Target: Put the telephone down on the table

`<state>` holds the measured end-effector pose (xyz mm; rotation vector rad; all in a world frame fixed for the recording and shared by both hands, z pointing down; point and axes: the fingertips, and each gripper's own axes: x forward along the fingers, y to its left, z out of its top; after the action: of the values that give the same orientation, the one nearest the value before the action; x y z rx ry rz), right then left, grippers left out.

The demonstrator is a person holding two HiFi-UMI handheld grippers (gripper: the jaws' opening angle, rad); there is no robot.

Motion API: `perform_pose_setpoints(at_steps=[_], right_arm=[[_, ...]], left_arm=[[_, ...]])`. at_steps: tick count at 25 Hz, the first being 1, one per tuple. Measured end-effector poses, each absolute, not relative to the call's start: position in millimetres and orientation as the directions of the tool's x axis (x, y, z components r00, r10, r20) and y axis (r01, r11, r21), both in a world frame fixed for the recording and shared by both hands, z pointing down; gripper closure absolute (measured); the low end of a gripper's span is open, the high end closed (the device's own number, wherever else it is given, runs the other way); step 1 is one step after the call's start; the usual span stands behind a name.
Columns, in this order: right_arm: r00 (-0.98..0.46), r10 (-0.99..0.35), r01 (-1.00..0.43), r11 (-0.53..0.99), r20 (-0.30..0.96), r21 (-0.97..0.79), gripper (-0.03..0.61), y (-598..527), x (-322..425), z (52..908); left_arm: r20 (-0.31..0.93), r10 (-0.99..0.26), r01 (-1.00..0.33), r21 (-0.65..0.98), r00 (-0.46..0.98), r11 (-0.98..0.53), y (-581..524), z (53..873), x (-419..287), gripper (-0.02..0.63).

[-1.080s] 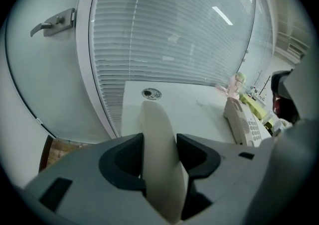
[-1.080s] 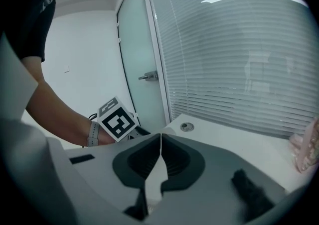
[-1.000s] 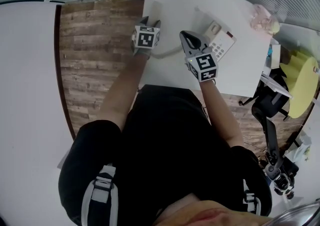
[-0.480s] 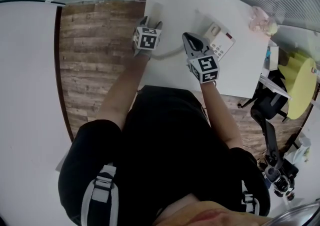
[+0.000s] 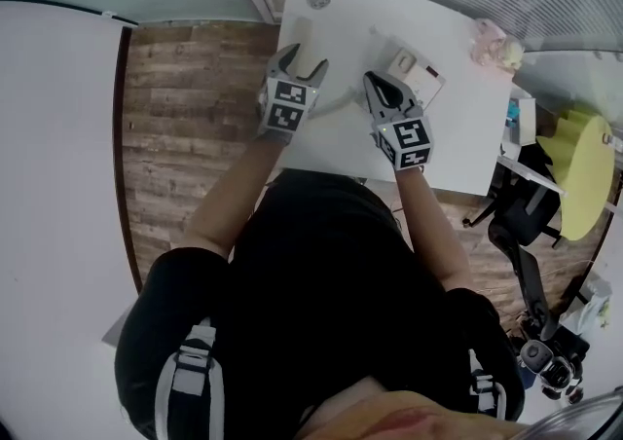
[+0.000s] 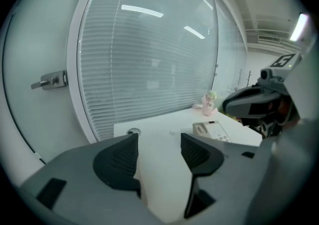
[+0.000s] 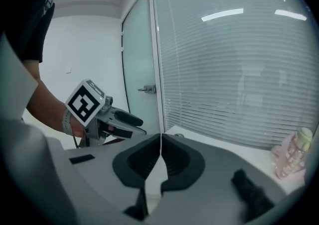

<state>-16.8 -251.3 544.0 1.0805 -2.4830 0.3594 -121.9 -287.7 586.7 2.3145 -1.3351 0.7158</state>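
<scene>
Since the earlier frame, the left claw [image 5: 304,56] has been opened out and shifted further up the counter [image 5: 458,141], and its jaws are being spread wider at this moment. Between them the pale telephone handset [image 5: 305,31] is seen lying lengthwise on the counter, near the far left edge. No pad appears to be pressed on it (white on white, so contact is hard to read in the left gripper view). The right claw [image 5: 374,79] is held closed on nothing, just beside the telephone base [image 5: 419,71], which is set apart from the handset, to the right. A cord [image 5: 336,100] is run between the two. The placing is judged as good as done. The handset is expected to be light, rigid and rather slick plastic, pulled back a little by its cord. Should it be taken up again, it is best gripped across the narrow middle of its bar, not at the bulged ends
</scene>
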Motion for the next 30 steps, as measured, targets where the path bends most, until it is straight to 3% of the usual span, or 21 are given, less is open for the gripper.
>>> perform_pose_setpoints(at_steps=[8,12,21,30], right_arm=[[-0.633,-0.678,-0.754,0.650,0.374,-0.097,0.560,-203,34,496],[-0.633,-0.704,-0.763,0.638,0.320,-0.105,0.560,-177,58,473],[-0.680,-0.700,-0.730,0.675,0.219,-0.110,0.560,-133,89,425],[-0.696,-0.699,-0.713,0.700,0.163,-0.045,0.561,-130,102,405]], left_arm=[[0.368,-0.646,-0.731,0.173,0.669,-0.660,-222,488,-27,0.349],[0.267,-0.610,-0.660,0.184,0.746,-0.728,-189,445,11,0.394],[0.237,-0.573,-0.607,0.103,0.785,-0.788,-144,425,50,0.590],[0.189,-0.547,-0.569,0.088,0.815,-0.818,-135,405,76,0.601]])
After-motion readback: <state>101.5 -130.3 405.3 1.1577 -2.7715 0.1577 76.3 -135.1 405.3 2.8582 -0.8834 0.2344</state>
